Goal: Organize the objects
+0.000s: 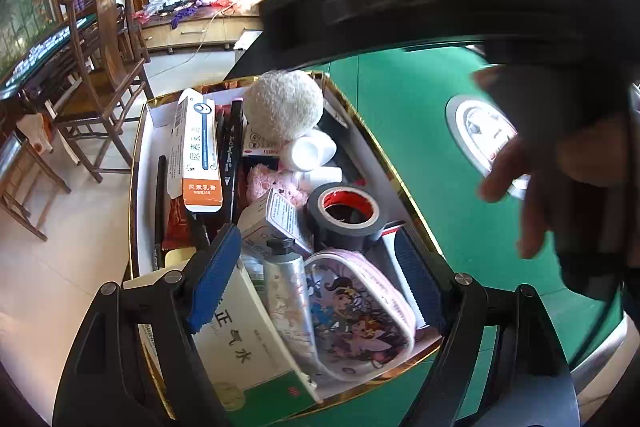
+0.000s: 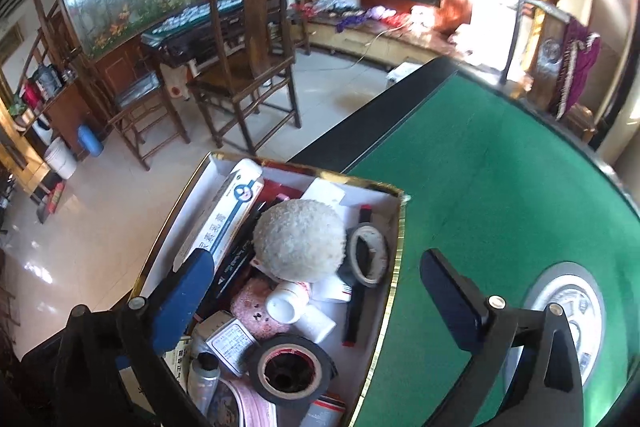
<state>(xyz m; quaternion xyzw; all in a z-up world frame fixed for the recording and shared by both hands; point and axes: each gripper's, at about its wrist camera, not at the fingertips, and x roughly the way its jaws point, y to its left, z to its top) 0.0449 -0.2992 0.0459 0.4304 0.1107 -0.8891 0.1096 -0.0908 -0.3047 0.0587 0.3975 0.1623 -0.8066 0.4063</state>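
Observation:
A gold-rimmed white box on the green felt table is packed with items. Among them are a fluffy white ball, an orange-and-white ointment carton, a black tape roll, a silver tube and a pink cartoon pouch. My left gripper hovers open over the box's near end, with the tube and pouch lying below between its fingers. In the right wrist view my right gripper stands wide open and empty above the box, near the ball and black tape.
A round metal disc is set into the felt right of the box. A person's hand and a blurred black tool fill the upper right of the left wrist view. Wooden chairs stand on the tiled floor beyond the table's black edge.

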